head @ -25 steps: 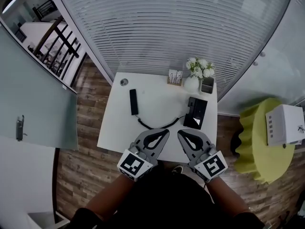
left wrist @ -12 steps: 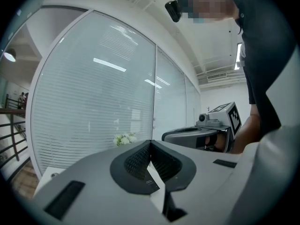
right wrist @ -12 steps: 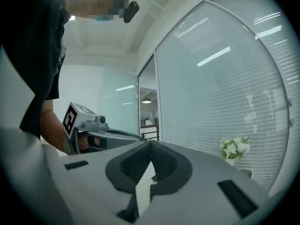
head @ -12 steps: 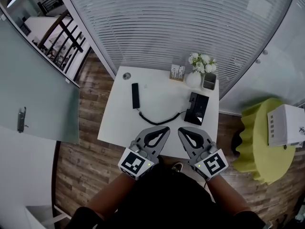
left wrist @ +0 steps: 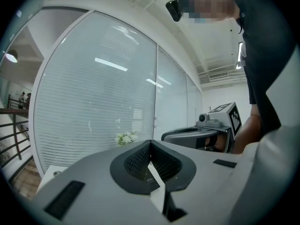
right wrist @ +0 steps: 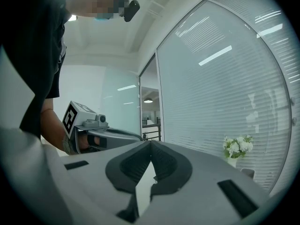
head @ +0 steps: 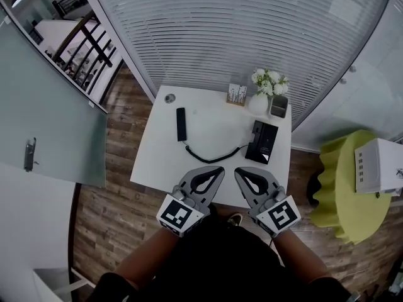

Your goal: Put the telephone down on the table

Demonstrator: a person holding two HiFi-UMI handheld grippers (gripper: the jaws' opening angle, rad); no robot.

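Note:
The black telephone handset lies flat on the left part of the white table. A coiled black cord runs from it to the black telephone base at the right. My left gripper and right gripper hover side by side over the table's near edge. Both are shut with nothing between the jaws. In the left gripper view the jaws meet at the tip, and the right gripper shows beside them. The right gripper view shows its jaws closed too.
A white vase of flowers, a dark pen cup and a small card stand line the table's far edge. A yellow-green stool carrying a white box stands to the right. A glass wall with blinds rises behind the table.
The head view has shifted a little, so the table sits slightly higher in the picture. Both grippers and the telephone stay where they were.

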